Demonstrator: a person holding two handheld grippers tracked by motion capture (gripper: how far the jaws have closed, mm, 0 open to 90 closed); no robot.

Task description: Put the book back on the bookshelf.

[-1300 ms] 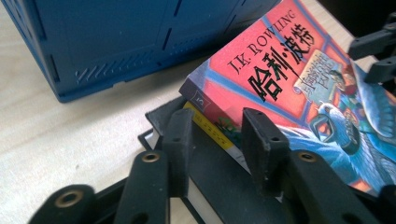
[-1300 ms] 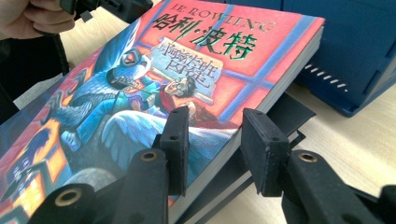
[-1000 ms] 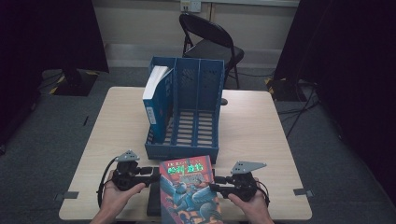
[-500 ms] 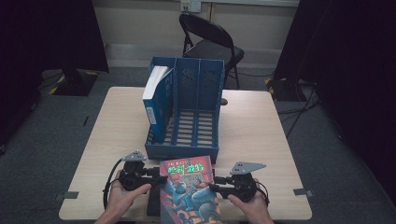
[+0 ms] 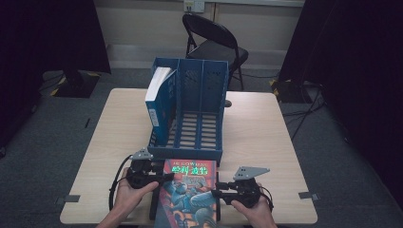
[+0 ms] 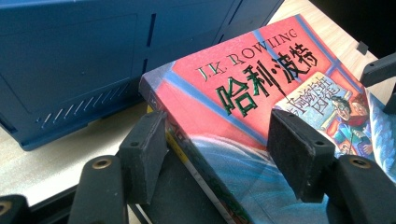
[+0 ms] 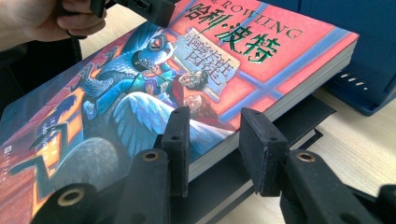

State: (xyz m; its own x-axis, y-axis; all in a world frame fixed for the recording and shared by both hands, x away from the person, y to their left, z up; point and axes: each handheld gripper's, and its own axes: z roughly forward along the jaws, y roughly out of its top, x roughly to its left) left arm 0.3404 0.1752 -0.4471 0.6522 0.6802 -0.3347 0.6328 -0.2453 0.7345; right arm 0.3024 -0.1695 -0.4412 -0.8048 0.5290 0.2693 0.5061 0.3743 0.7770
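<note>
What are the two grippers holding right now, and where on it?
Nothing is clamped yet. Both the left gripper and right gripper stand open, straddling the long side edges of the red book, one at each side.

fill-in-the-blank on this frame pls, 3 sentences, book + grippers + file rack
1. The red-covered book lies flat on the table just in front of the ____ file rack.
2. The left gripper has its jaws ____, one on each side of the book's edge.
3. The right gripper straddles the book's opposite edge; a second book stands in the rack's ____ compartment in the high view.

Missing words: blue; open; left
</note>
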